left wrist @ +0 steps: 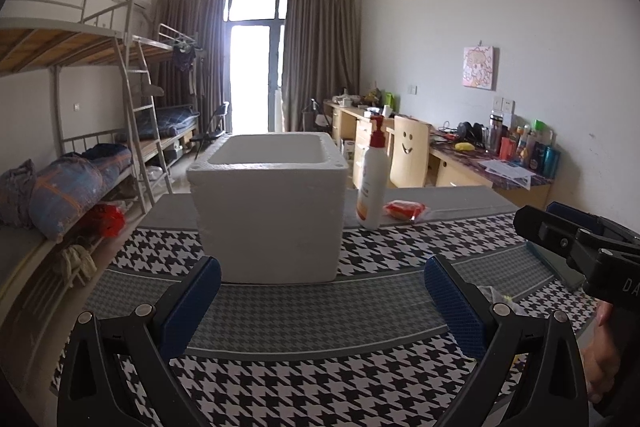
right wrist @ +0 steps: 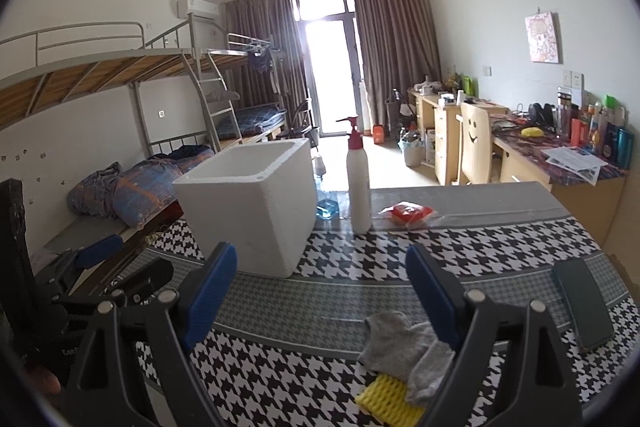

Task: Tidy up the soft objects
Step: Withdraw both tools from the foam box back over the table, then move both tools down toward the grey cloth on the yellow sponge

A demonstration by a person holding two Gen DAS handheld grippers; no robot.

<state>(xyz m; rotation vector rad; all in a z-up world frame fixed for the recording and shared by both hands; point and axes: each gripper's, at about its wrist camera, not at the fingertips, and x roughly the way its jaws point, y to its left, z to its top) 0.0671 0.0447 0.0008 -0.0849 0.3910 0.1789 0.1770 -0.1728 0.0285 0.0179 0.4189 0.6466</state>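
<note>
The left tool (left wrist: pixel 320 303) is released over bare counter (left wrist: pixel 280 379), the foam box (left wrist: pixel 268 211) just ahead. Right of the box stand a bottle (right wrist: pixel 359 183) and a red packet (right wrist: pixel 410 213) near the far edge. The right tool (right wrist: pixel 320 291) is released; gray socks (right wrist: pixel 400 347) on a yellow net (right wrist: pixel 384 393) lie near its right finger, a phone (right wrist: pixel 582 309) beyond.

Left tool (left wrist: pixel 322 291): held wide open, nothing between the pads.
Right tool (right wrist: pixel 320 281): held wide open, nothing gripped.
</note>
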